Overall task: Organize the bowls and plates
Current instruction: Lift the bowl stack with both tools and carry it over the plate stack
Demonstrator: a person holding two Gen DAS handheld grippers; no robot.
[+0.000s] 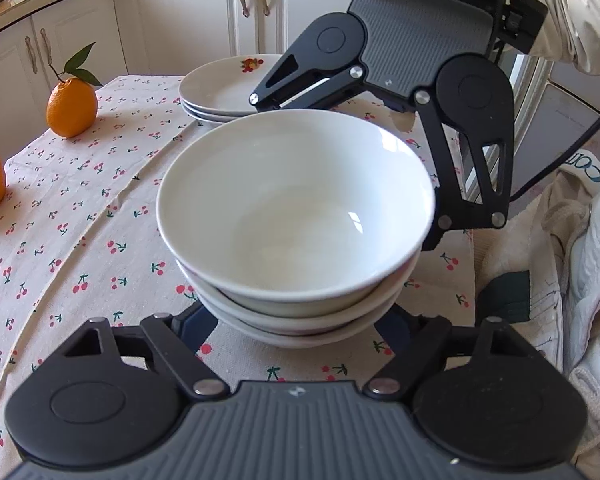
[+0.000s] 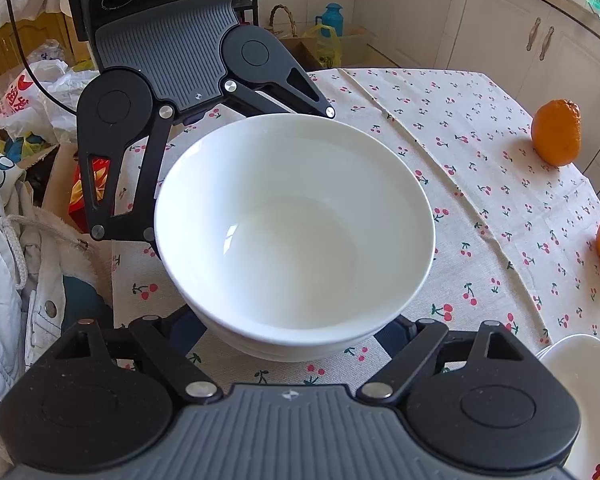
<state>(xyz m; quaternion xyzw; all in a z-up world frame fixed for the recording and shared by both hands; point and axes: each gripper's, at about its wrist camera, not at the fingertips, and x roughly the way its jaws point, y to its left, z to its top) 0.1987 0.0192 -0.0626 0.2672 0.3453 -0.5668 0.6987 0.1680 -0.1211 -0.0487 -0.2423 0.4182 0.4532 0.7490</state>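
Three white bowls point(image 1: 296, 220) sit nested in one stack on a table point(image 1: 80, 220) with a cherry-print cloth, stack seen from both wrist views. Top bowl tilts a bit inside the ones under it.

Left gripper point(image 1: 296, 330) reaches at the stack from the near side of its own view, one finger point(image 1: 198, 326) on each side of the lowest bowls, jaws fairly narrow around the base. Finger tips hidden under the bowl rims, so cannot tell if the pads press the bowls or just flank them.

Right gripper point(image 2: 288, 336) comes at the same stack from the opposite side, jaws a little wider, fingers point(image 2: 184, 332) also straddling the bottom of the stack. Contact hidden here too.

Each gripper shows in the other's view, just behind the far rim of the bowls.

Stack of plates point(image 1: 224, 88), top one with a fruit print, sits on the cloth beyond the bowls in the left view, apart from them.

Two oranges point(image 1: 71, 106) rest on the cloth well away from the bowls, one with a stem and leaves.

White sleeve point(image 1: 572, 16) shows behind the right gripper. White cabinets point(image 1: 188, 12) behind the table.
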